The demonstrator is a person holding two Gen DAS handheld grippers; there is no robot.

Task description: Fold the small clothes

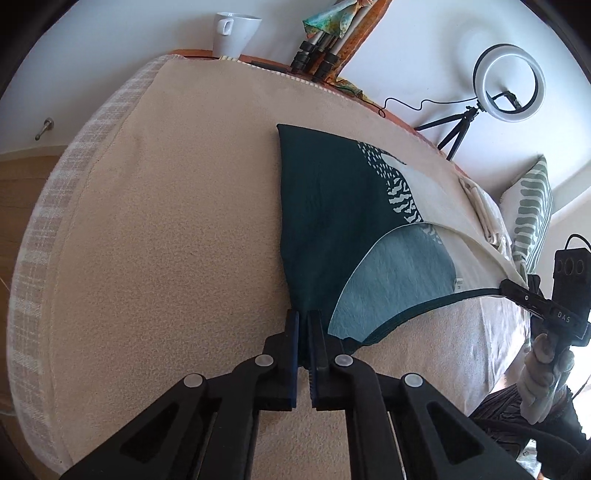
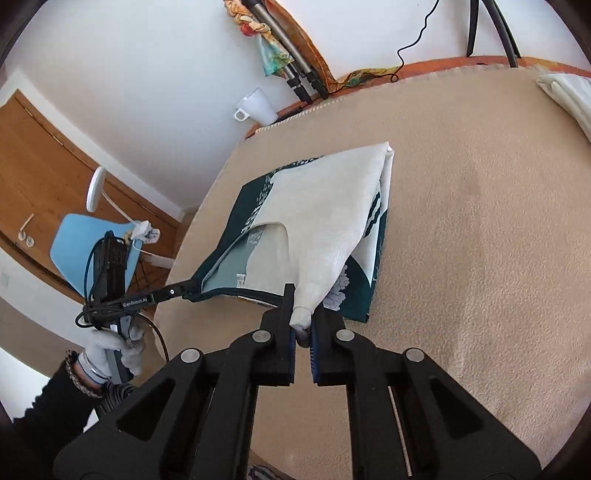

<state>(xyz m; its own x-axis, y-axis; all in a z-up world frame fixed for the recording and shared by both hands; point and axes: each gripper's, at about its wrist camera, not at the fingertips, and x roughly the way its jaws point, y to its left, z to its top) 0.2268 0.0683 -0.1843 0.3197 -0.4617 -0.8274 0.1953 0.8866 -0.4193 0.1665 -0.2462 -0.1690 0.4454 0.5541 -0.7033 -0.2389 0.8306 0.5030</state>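
Cloth (image 1: 325, 221), dark teal with a cream panel and pale print, lies partly spread on the beige blanket (image 1: 166, 229) of the bed, its near edge lifted off the surface and strung between both tools. In the left wrist view, the left tool (image 1: 303, 321) is clamped on a bunched teal corner right at its tips, the fabric fanning away toward 12 o'clock, while the right tool (image 1: 517, 291) pinches the cream corner out at 3 o'clock. From the right wrist view, the right tool (image 2: 303, 314) is closed on that gathered cream corner, and the cloth (image 2: 325, 214) runs off toward 11 o'clock, with the left tool (image 2: 177, 290) at 9 o'clock. Judging by this, the held edge spans side to side between the hands, equally near both, so folding it would likely mean carrying both corners forward together toward the far edge. A white cup (image 1: 236, 33) stands beyond the bed.
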